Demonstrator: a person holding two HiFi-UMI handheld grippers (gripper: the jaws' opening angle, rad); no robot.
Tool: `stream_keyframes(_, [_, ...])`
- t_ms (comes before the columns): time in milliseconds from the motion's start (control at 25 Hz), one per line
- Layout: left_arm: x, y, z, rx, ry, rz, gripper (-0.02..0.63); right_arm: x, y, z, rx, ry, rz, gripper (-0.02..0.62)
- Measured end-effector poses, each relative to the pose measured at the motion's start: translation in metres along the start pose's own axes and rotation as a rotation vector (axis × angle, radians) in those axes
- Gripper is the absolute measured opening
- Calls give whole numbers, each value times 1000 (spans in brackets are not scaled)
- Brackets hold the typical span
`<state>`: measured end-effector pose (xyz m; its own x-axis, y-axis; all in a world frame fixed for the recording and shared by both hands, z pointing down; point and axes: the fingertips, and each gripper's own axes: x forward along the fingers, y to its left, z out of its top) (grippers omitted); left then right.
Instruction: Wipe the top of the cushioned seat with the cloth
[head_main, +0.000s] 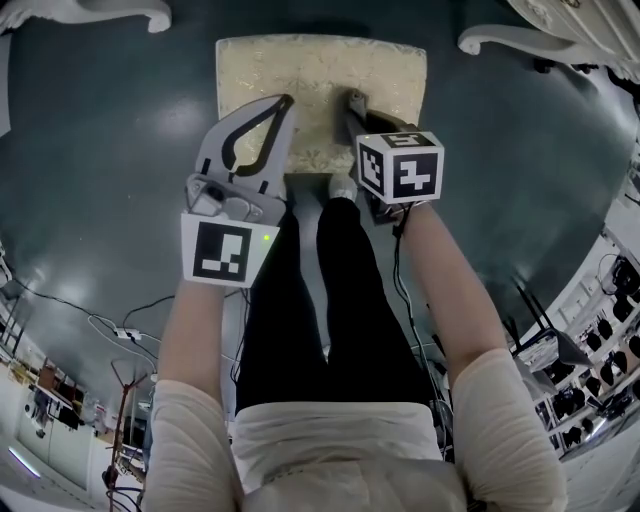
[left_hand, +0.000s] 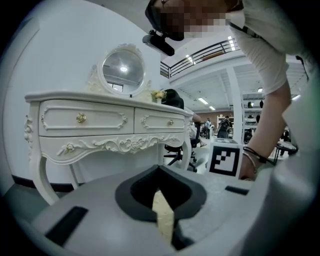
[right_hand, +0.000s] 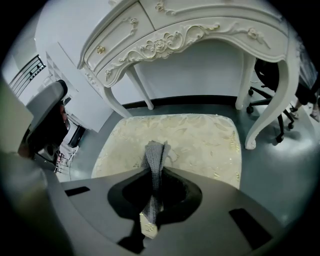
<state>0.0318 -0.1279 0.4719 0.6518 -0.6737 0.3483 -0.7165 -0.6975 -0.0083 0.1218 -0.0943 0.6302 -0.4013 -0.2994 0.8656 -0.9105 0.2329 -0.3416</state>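
Head view: the cushioned seat (head_main: 320, 85) sits on the dark floor (head_main: 110, 150) straight ahead of the person's legs (head_main: 320, 300), its long side running left-right. Only print: black-and-white square markers on each gripper's cube. Both forearms reach forward, roughly parallel. The left gripper (head_main: 287, 101) is over the seat's near-left part, tips pointing forward. The right gripper (head_main: 357, 110) is just beside it over the seat's near-middle, with the cloth (head_main: 354, 97) at its tips.

Left gripper view: the left gripper (left_hand: 160, 168) has its jaws pressed together at the tips with nothing gripped; a cream sliver shows in the slot behind them. It points level at a white carved dressing table (left_hand: 105, 120) with an oval mirror (left_hand: 123, 69). The other cube (left_hand: 223, 160) and a banded wrist (left_hand: 255, 157) are at right.

Right gripper view: the right gripper (right_hand: 153, 169) is tilted down at the seat (right_hand: 200, 142), jaws clamped on the grey cloth (right_hand: 155, 155). The cloth is bunched into a narrow strip, its long axis along the jaws, free end poking forward over the seat's near edge. The table (right_hand: 200, 30) stands behind.
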Motion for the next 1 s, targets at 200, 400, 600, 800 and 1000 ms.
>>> stream_keyframes(200, [12, -21, 4, -12, 3, 12, 2, -14, -30, -5, 1, -11, -8, 29])
stream_keyframes(400, [21, -44, 10, -16, -3, 18, 2, -29, -58, -11, 9, -22, -26, 28])
stream_keyframes(600, [33, -65, 17, -19, -15, 15, 2, -38, -85, -14, 0, -11, -59, 28])
stream_keyframes(800, [39, -81, 34, -2, -35, 15, 2, -51, -110, -17, -11, 7, -104, 28])
stream_keyframes(1000, [33, -79, 43, -4, -52, 32, 2, -63, -108, -13, -11, -7, -103, 28])
